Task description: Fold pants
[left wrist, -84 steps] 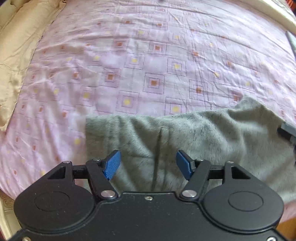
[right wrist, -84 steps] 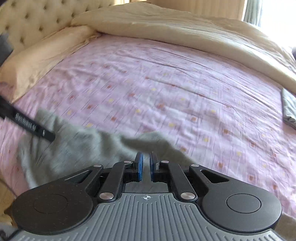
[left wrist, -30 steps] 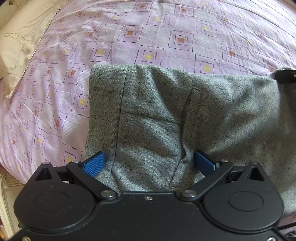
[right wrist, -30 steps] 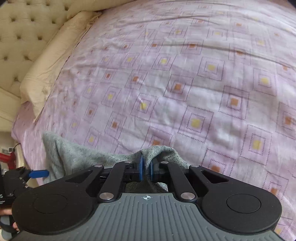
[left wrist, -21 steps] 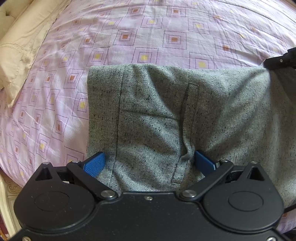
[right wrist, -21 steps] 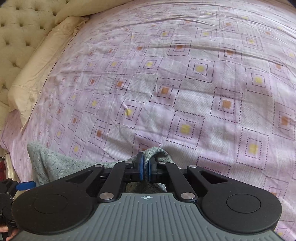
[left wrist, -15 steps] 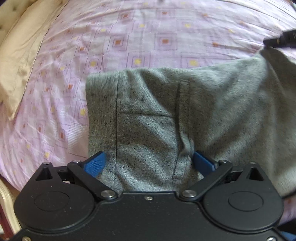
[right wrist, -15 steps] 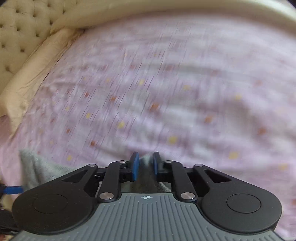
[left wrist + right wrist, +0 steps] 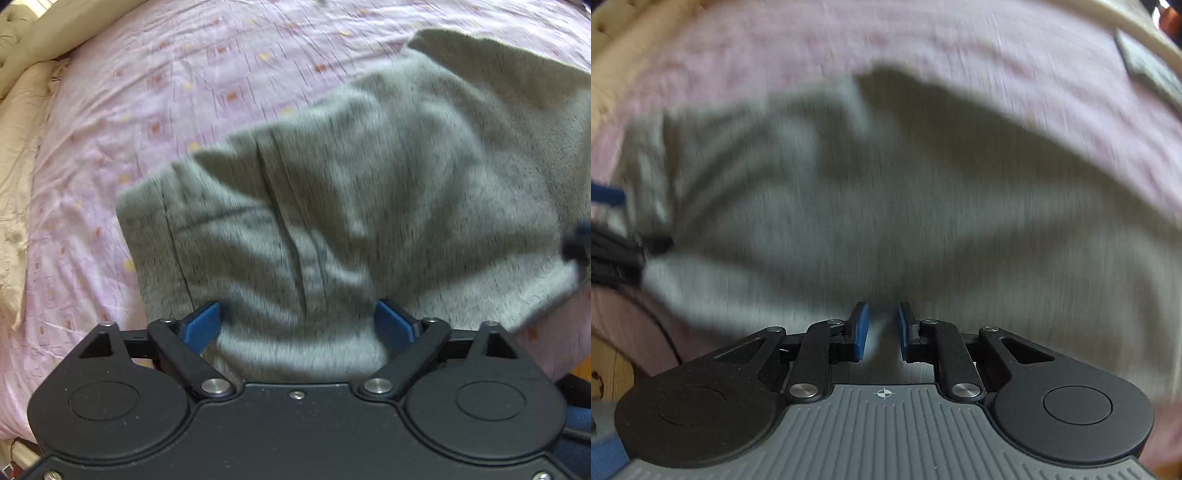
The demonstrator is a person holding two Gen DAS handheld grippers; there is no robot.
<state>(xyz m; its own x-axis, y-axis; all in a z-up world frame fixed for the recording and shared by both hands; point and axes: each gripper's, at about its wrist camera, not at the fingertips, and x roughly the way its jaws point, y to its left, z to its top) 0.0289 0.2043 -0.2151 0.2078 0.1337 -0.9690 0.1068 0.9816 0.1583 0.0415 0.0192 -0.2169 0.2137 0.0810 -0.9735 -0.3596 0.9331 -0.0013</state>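
Grey speckled pants [image 9: 388,184] lie folded over on the pink patterned bed sheet [image 9: 147,92]. My left gripper [image 9: 299,325] points down at their near edge. Its blue pads stand wide apart, with a bunched part of the waist between them. My right gripper [image 9: 882,328] hovers over the pants [image 9: 886,184] in a motion-blurred view. Its pads stand a narrow gap apart, and only blurred grey cloth shows in that gap. A dark part of the right gripper [image 9: 578,243] shows at the pants' right edge. The left gripper [image 9: 613,254] shows at the left of the right wrist view.
A cream pillow [image 9: 18,184] and a cream duvet [image 9: 55,22] lie along the left side of the bed. A folded grey garment [image 9: 1148,70] rests near the far right edge. The bed's edge runs close below both grippers.
The right gripper let go of the pants' end, parted its jaws and swung back over the pants. The left gripper rolled, so the pants now lie slanted in its view.
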